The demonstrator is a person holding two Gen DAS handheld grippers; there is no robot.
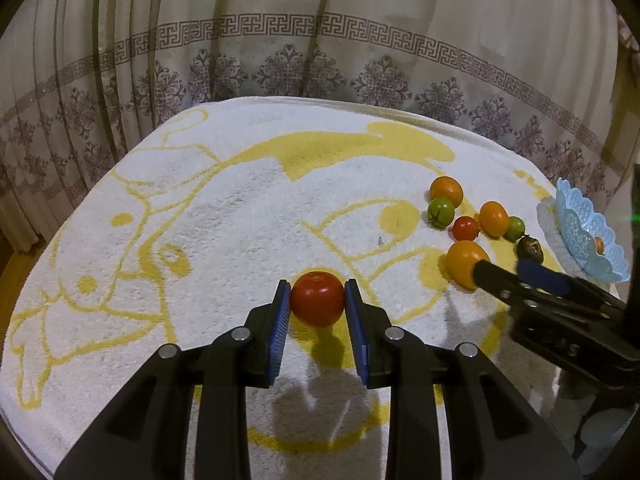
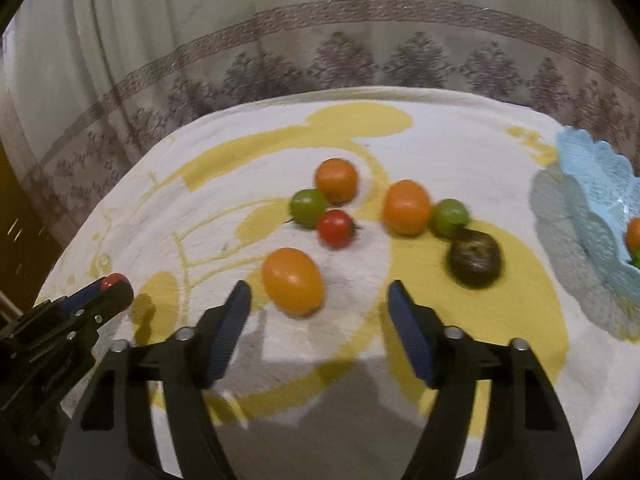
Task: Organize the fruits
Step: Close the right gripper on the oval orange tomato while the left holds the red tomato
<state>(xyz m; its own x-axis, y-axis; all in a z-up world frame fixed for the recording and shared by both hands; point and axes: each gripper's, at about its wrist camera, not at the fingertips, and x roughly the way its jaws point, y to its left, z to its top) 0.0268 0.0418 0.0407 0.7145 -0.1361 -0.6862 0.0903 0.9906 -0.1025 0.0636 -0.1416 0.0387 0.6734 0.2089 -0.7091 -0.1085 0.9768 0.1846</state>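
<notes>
My left gripper (image 1: pixel 317 292) is shut on a red tomato (image 1: pixel 318 299), held just above the white and yellow towel (image 1: pixel 224 216). In the right wrist view that left gripper (image 2: pixel 114 283) shows at the lower left with a bit of red at its tips. My right gripper (image 2: pixel 319 294) stands open, and an orange oval fruit (image 2: pixel 292 282) lies on the towel just ahead of its left finger, untouched by the pads. Beyond lie two more orange fruits (image 2: pixel 336 180) (image 2: pixel 406 207), two green ones (image 2: pixel 307 206) (image 2: pixel 450 216), a small red tomato (image 2: pixel 335 228) and a dark wrinkled fruit (image 2: pixel 474 258).
A light blue lace-edged basket (image 2: pixel 592 184) stands at the towel's right edge with an orange fruit (image 2: pixel 634 234) inside. A patterned curtain (image 1: pixel 320 60) hangs behind the table. The towel's left half holds no fruit. The right wrist picture is motion-blurred.
</notes>
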